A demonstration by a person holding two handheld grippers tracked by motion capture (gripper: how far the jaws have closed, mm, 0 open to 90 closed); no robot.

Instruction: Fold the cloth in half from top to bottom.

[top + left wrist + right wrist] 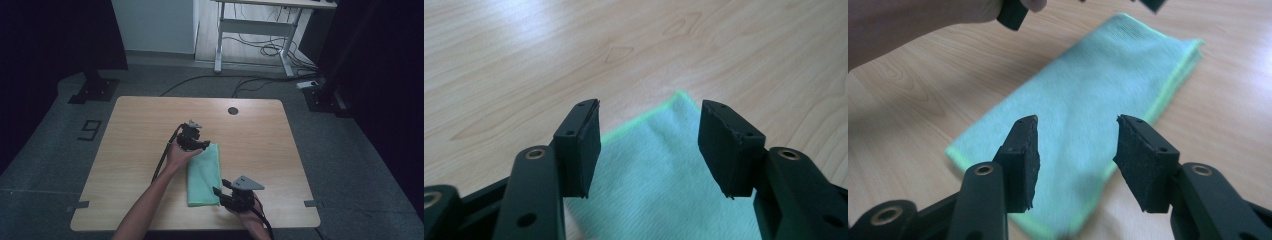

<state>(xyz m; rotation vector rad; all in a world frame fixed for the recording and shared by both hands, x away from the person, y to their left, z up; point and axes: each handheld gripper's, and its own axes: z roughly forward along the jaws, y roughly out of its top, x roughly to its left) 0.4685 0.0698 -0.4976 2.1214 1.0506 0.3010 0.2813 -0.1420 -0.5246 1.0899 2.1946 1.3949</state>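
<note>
Now, the green cloth [204,174] is lying folded into a long strip on the tabletop [130,125], flat near its middle. The left claw [200,145] is hovering at the cloth's far end, its jaws standing well apart over a corner and gripping nothing. The right claw [219,193] is sitting at the near end, by the cloth's right edge, jaws likewise spread with the fabric showing between them, pads not pressing on it. Both hands are resting low over the wood, one at each end of the strip
</note>
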